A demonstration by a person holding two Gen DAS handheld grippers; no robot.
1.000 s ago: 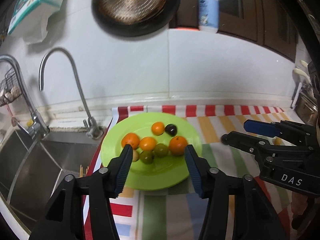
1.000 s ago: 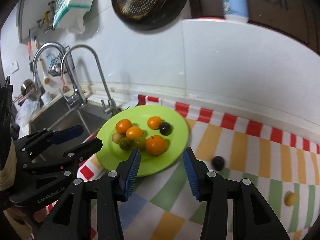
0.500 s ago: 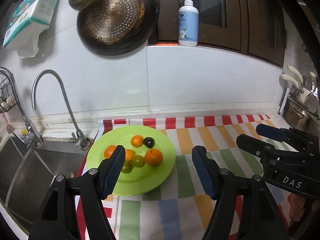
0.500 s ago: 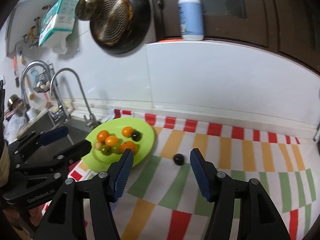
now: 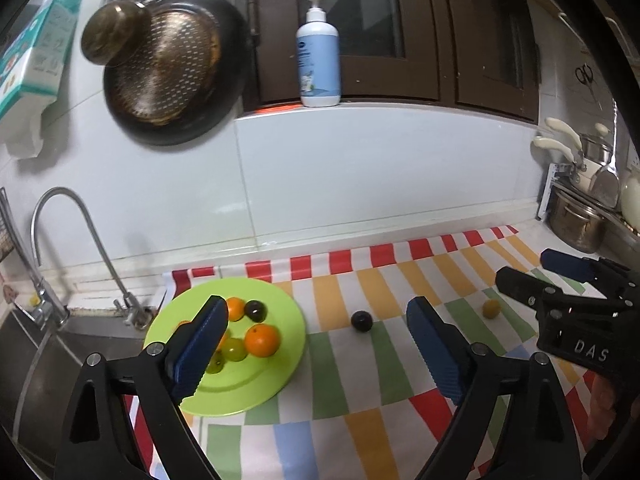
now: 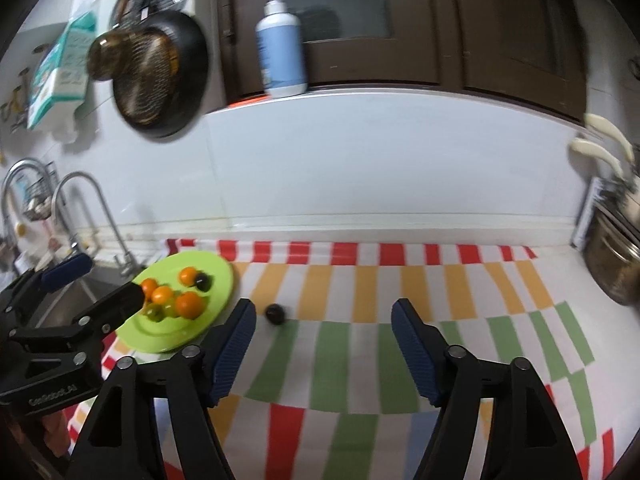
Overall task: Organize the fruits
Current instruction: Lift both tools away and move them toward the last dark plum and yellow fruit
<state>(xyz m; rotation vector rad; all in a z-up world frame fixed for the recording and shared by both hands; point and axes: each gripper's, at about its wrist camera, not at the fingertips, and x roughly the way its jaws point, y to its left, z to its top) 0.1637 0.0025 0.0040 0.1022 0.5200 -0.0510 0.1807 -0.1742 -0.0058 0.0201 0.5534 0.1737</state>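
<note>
A lime green plate [image 5: 256,384] lies at the left end of a striped cloth [image 5: 360,408] and holds several small fruits: oranges [image 5: 262,339], green ones and a dark plum [image 5: 255,310]. A second dark plum [image 5: 361,321] lies loose on the cloth right of the plate; it also shows in the right wrist view [image 6: 275,313]. A small yellow fruit [image 5: 491,309] lies farther right. My left gripper [image 5: 316,344] is open and empty, above the plate's right edge. My right gripper [image 6: 322,346] is open and empty, above the cloth.
A steel sink [image 5: 36,364] with curved taps [image 5: 80,240] is left of the plate [image 6: 208,328]. A pan [image 5: 168,68] hangs on the tiled wall; a soap bottle [image 5: 319,52] stands on the ledge. Steel pots [image 5: 576,220] stand at the far right.
Both grippers have pulled back and up from the plate, and their jaws stand wider apart. The loose plum and the yellow fruit have come into the left wrist view.
</note>
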